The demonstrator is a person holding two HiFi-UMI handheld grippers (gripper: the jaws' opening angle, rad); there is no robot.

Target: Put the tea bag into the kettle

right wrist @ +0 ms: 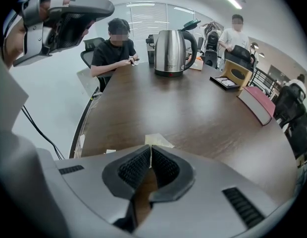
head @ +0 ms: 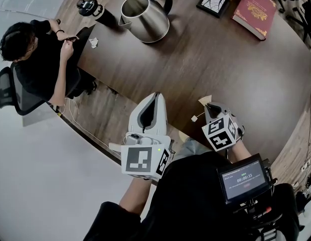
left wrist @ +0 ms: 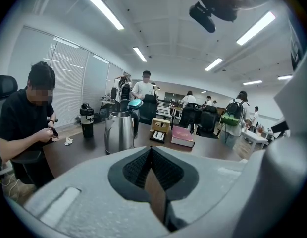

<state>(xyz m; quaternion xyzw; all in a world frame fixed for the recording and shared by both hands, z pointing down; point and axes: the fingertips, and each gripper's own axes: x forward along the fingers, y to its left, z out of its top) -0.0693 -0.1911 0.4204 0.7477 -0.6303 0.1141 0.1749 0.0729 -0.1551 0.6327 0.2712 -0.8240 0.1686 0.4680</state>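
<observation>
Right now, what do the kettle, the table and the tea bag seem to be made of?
Kettle: polished metal, likely stainless steel; it mirrors the room. Table: dark wood or wood-look laminate, slight sheen, visible grain. Tea bag: thin pale paper, probably.

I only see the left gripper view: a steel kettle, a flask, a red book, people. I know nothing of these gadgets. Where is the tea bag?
Observer: In the head view the tea bag lies near the close edge of the table, at the tips of the right gripper.
Operator: Has it got hold of it?
Observer: Yes. The right gripper view shows its jaws shut on the bag's paper edge.
Operator: Far from the kettle?
Observer: The kettle stands across the table, bare wood between.
</observation>
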